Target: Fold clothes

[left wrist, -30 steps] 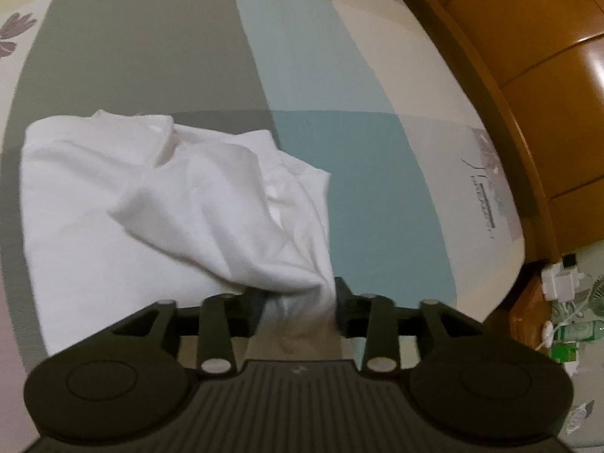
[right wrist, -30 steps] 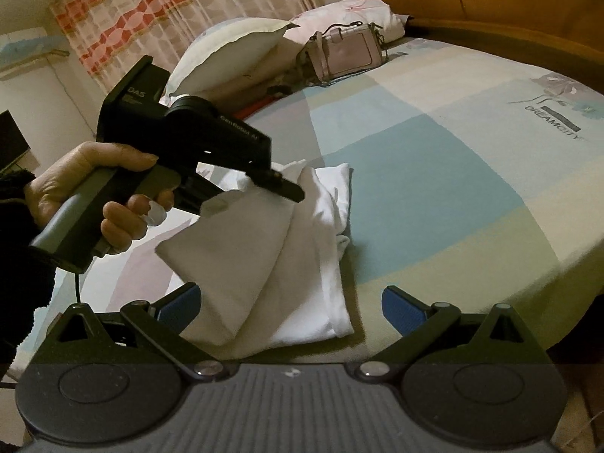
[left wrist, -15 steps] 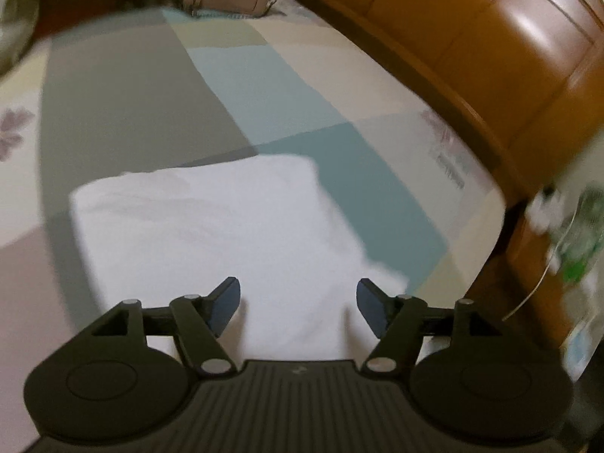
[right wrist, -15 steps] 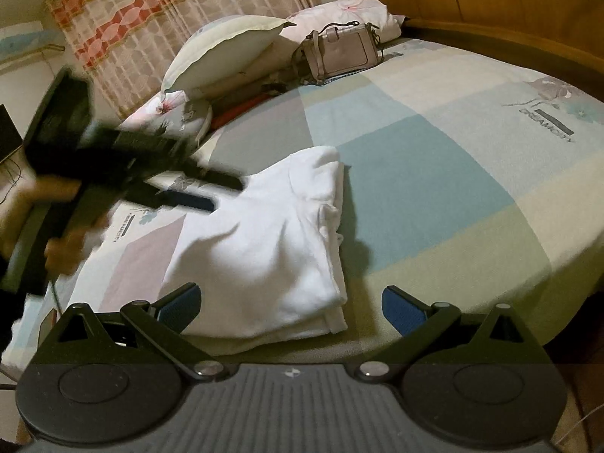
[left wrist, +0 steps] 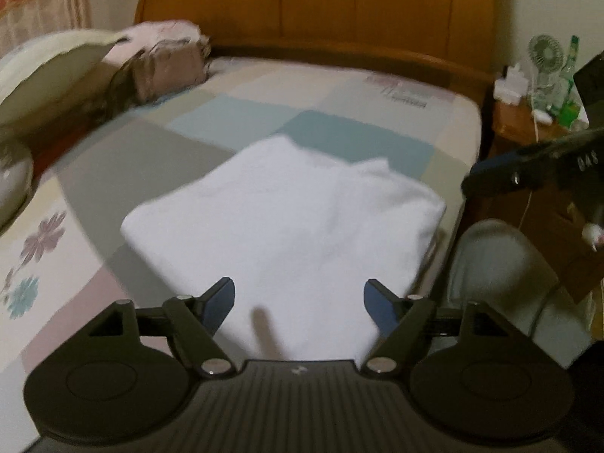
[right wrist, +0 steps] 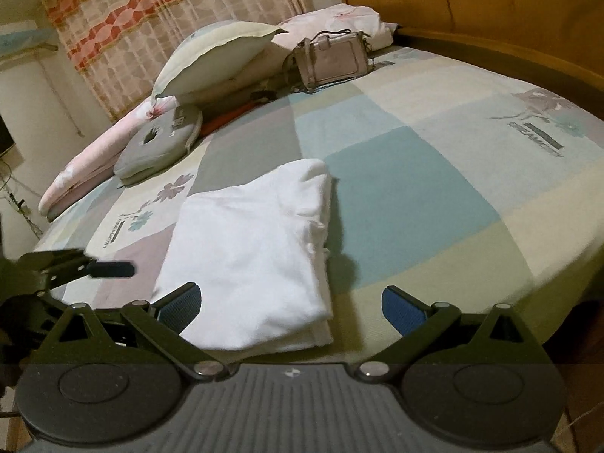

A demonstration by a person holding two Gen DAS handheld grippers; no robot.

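A white garment (left wrist: pixel 287 226) lies folded into a flat rectangle on the patchwork bedspread (left wrist: pixel 339 132). My left gripper (left wrist: pixel 299 290) hovers over its near edge. Its jaws are opening and hold nothing; the cloth lies below them. In the right wrist view the same garment (right wrist: pixel 256 245) sits just ahead of my right gripper (right wrist: pixel 290 294), which is open and empty above the bed's near edge. One finger of the left gripper (right wrist: pixel 113 268) shows at the far left there, clear of the cloth. A finger of the right gripper (left wrist: pixel 490 171) reaches in from the right of the left wrist view.
Pillows (right wrist: pixel 215 56), a pale handbag (right wrist: pixel 332 60) and a grey cushion (right wrist: pixel 158 143) crowd the far side of the bed. A wooden headboard (left wrist: pixel 339 7) runs behind. A nightstand with a small fan (left wrist: pixel 543 53) and bottles stands at the bed's corner.
The left gripper let go of the lifted fold, opened, rolled and drew back. The garment now lies flat and folded. The right gripper has stayed where it was.
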